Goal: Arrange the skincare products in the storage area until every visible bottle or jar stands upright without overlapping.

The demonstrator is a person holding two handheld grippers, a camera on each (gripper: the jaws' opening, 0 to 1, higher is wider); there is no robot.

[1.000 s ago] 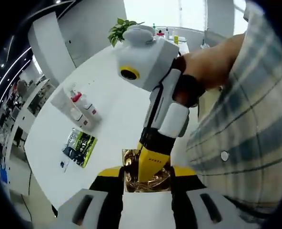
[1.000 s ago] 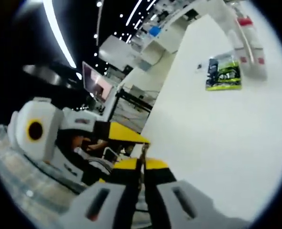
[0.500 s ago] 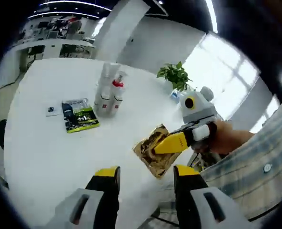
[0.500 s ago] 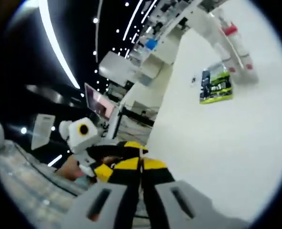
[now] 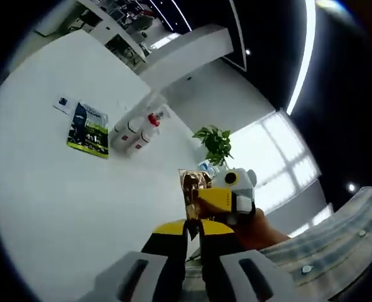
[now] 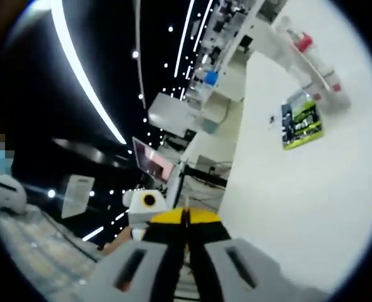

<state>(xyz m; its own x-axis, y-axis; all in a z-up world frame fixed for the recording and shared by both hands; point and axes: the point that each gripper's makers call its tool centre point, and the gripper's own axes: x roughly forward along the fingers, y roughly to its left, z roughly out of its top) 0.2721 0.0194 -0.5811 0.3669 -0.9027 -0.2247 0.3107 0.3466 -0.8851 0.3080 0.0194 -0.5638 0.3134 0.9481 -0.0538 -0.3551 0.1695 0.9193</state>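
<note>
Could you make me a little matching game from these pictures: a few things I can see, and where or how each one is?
Things:
1. gold foil packet
2. green and black packet
3. red-capped bottle
4. potted plant

Descriptions:
A. lying flat on the white table
B. leafy, at the far edge of the table
C. pinched in the right gripper
D. beside other white bottles

Pairs: 1-C, 2-A, 3-D, 4-B

No readable text anywhere, honestly

The green packet (image 5: 88,129) around ten o'clock has print, but it's way too blurry.
</note>
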